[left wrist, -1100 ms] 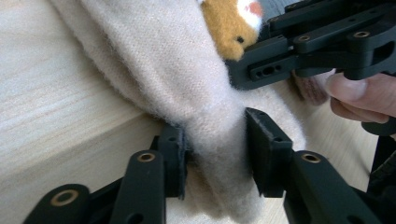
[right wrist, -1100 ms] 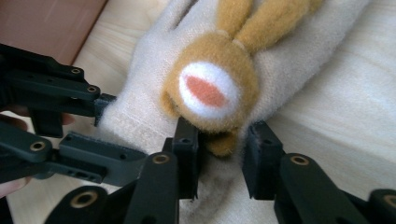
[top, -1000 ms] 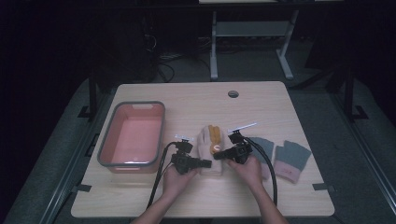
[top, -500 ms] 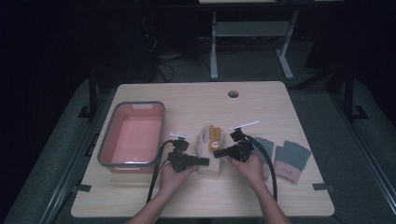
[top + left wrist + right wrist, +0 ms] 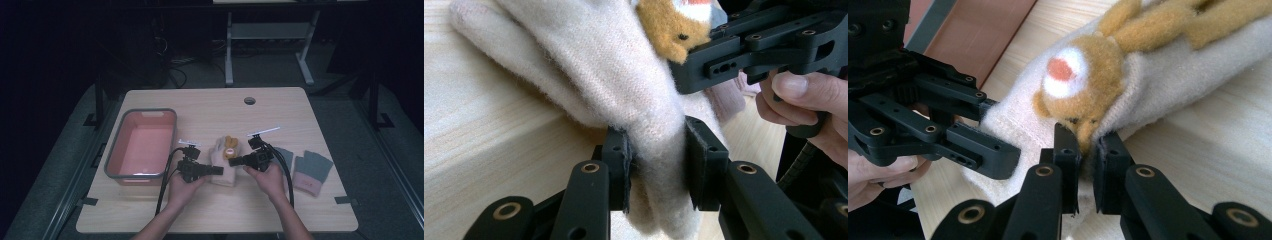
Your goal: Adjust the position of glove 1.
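A cream woolly glove (image 5: 221, 161) with an orange animal figure (image 5: 229, 147) on it lies at the table's middle. My left gripper (image 5: 220, 171) comes in from the left. In the left gripper view it (image 5: 656, 160) is shut on a fold of the cream glove (image 5: 599, 65). My right gripper (image 5: 235, 161) comes in from the right. In the right gripper view it (image 5: 1087, 145) is shut on the glove's edge just below the orange animal figure (image 5: 1083, 85). The two grippers face each other, a short way apart.
A pink bin (image 5: 135, 176) with a grey rim stands to the left of the hands. Two grey gloves with pink cuffs (image 5: 310, 170) lie to the right. A cable hole (image 5: 249, 100) sits near the table's far edge. Dark floor and a table frame lie beyond.
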`<state>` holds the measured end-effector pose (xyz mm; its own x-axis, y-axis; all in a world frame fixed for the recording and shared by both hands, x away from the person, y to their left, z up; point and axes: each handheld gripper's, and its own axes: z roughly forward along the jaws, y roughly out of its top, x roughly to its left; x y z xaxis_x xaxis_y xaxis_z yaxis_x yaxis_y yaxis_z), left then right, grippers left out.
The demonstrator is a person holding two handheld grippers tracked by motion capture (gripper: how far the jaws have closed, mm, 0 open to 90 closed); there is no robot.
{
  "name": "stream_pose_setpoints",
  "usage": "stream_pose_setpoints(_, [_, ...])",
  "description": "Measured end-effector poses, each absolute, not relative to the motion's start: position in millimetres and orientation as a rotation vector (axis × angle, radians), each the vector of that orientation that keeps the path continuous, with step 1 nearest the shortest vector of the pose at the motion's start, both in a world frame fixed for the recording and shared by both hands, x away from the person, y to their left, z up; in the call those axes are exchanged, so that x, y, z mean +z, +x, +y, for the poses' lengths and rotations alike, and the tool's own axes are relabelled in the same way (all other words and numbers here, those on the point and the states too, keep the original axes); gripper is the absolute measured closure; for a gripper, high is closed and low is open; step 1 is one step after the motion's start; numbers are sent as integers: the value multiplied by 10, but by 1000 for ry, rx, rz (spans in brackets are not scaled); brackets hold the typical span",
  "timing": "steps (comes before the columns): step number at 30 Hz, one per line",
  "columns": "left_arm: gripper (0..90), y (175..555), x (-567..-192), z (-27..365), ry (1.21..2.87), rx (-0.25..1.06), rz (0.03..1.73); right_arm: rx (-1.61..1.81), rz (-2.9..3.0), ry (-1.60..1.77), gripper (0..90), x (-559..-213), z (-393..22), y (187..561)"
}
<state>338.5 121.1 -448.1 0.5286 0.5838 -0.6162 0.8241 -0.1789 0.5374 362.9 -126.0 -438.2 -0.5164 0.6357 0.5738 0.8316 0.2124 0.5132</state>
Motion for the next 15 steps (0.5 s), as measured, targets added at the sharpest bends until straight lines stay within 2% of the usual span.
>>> stream_pose_setpoints(15, [676, 3407, -4351, 1238, 1873, -328, 1128, -1224, -2250, -1361, 832, -4207, -1244, 3660])
